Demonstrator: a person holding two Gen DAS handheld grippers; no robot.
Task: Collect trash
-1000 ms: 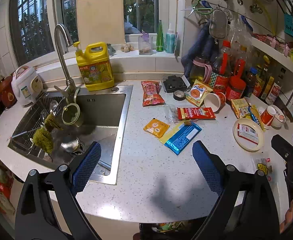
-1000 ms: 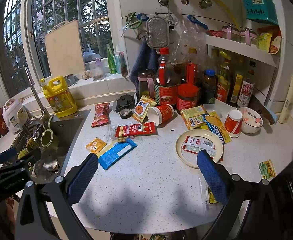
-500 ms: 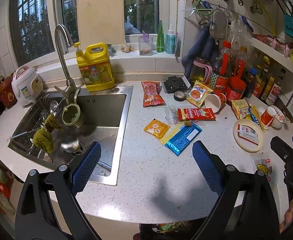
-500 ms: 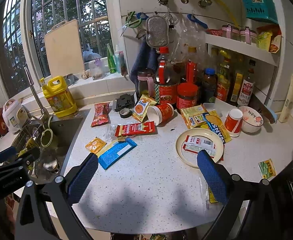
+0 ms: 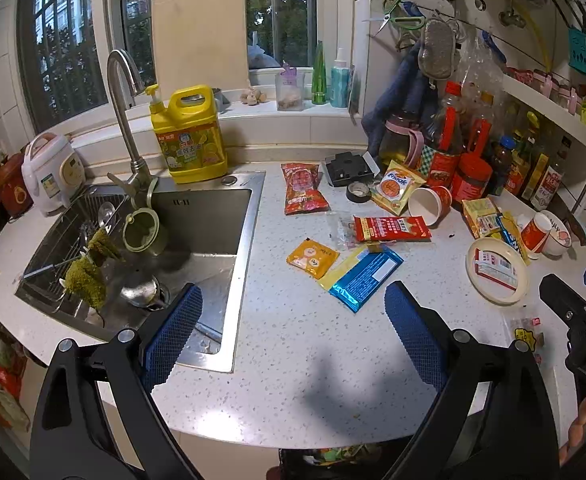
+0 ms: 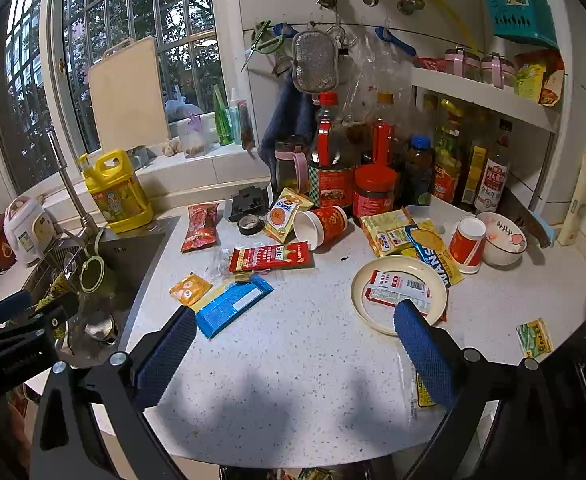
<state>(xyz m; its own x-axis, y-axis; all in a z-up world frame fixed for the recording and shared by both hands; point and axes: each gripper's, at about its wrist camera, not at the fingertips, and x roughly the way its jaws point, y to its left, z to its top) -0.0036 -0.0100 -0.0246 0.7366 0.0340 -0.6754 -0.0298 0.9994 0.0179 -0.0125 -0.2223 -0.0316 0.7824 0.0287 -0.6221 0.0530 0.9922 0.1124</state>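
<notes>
Above the countertop (image 5: 301, 344), both grippers (image 5: 293, 320) (image 6: 293, 344) hover open, empty

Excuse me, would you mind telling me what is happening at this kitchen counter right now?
A person holds two grippers over a counter littered with trash. The left gripper and right gripper are both open and empty. Nothing is picked up yet: the blue wrapper, red packet and tipped paper cup lie untouched beside the sink.

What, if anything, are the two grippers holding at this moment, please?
Nothing: the left gripper and right gripper both hover open above the countertop.
</notes>
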